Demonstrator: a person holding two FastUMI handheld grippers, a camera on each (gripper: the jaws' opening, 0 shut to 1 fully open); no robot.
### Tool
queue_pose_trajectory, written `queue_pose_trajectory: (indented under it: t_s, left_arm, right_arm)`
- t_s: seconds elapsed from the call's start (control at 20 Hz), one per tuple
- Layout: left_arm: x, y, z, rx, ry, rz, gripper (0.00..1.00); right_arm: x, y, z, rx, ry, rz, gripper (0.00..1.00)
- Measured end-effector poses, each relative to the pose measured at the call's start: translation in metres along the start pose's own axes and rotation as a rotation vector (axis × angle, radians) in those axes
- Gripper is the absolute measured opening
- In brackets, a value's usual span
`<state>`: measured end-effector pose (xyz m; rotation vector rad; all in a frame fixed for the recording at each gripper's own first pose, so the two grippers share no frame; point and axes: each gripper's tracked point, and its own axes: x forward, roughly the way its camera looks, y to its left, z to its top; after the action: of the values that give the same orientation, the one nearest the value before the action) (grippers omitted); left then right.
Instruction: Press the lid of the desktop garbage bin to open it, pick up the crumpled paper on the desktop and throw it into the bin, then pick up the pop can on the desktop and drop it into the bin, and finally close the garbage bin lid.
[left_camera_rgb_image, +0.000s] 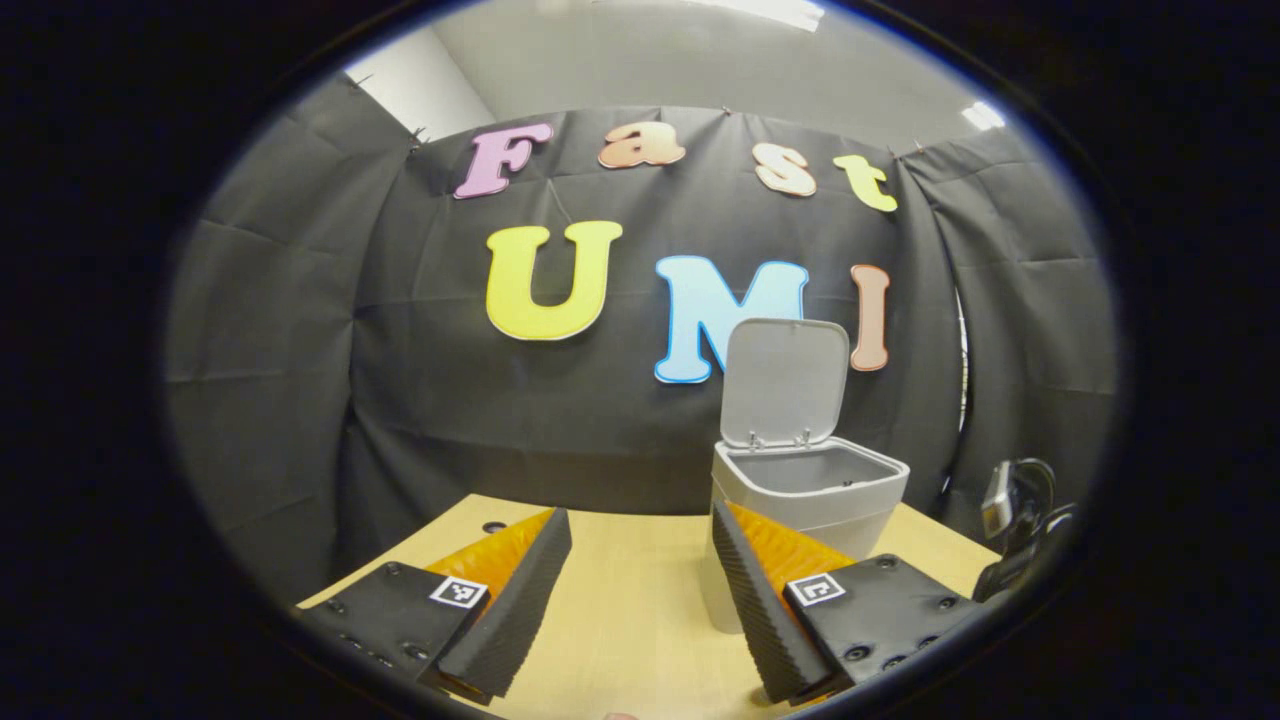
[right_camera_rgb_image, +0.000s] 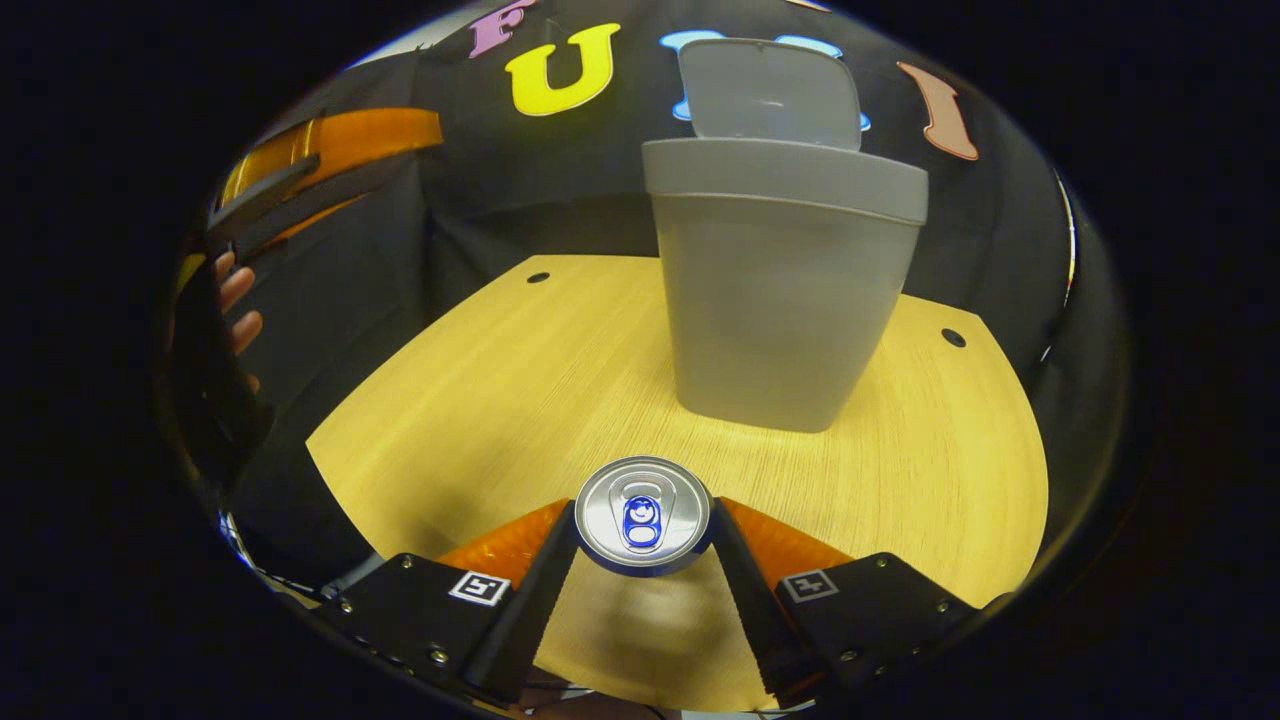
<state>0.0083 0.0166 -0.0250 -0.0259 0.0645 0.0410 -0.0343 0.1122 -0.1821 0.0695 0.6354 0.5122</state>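
The right tool pinches an upright pop can above the wooden desk, near the grey garbage bin. The bin's lid stands raised. The left tool is spread, holding nothing.

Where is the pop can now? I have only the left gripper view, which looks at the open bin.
Observer: The pop can stands upright between the jaws of the right gripper, which press on both of its sides.
Operator: How does it lie relative to the bin?
Observer: The garbage bin stands behind the can and apart from it, with bare table between them.
Operator: And where is my left gripper from that side?
Observer: The left gripper hangs high, to the left of the bin, held by a hand.
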Motion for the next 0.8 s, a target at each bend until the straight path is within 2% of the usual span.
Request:
queue_pose_trajectory:
  t_s: [0.45, 0.8]
  left_arm:
    - [0.004, -0.017, -0.001, -0.007, -0.005, -0.025, 0.91]
    - [0.006, -0.018, 0.001, -0.01, -0.012, -0.015, 0.91]
  right_arm:
    - [-0.059, -0.02, 0.088, 0.037, -0.222, -0.026, 0.83]
    - [-0.075, -0.031, 0.141, 0.016, -0.342, -0.034, 0.83]
